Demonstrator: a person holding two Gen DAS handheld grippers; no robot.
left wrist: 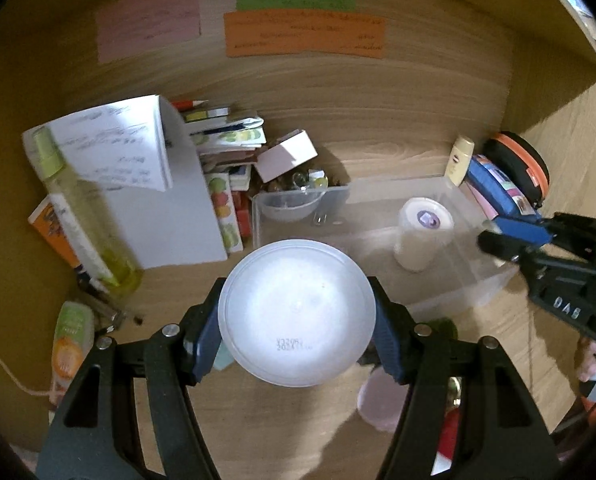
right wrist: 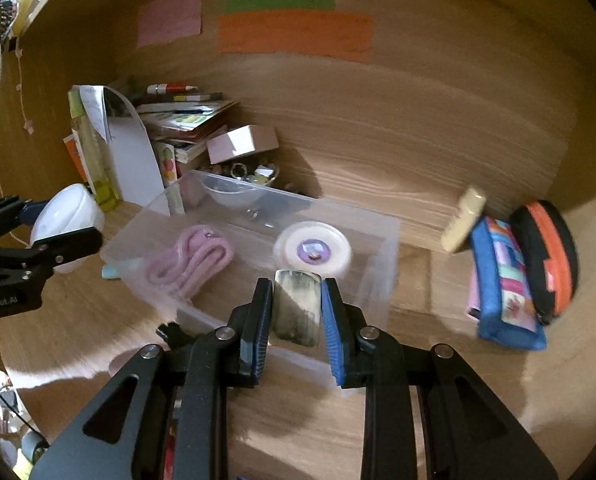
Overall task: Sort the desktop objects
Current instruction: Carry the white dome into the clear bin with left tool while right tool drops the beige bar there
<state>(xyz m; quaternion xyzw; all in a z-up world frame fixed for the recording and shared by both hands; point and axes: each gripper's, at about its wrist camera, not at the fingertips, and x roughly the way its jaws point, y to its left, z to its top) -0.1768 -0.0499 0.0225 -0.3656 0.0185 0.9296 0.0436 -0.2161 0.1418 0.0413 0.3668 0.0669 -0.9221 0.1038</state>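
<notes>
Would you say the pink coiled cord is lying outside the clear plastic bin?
No, the pink coiled cord lies inside the clear plastic bin, on its floor.

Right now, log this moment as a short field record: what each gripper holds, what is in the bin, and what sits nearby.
left gripper: shut on white round container
right gripper: shut on small dark-smeared pale block, over the bin's near wall
clear plastic bin: holds pink cord, white roll, clear bowl
right of bin: blue pouch, orange-black case
left of bin: book stack, yellow-green bottle
</notes>
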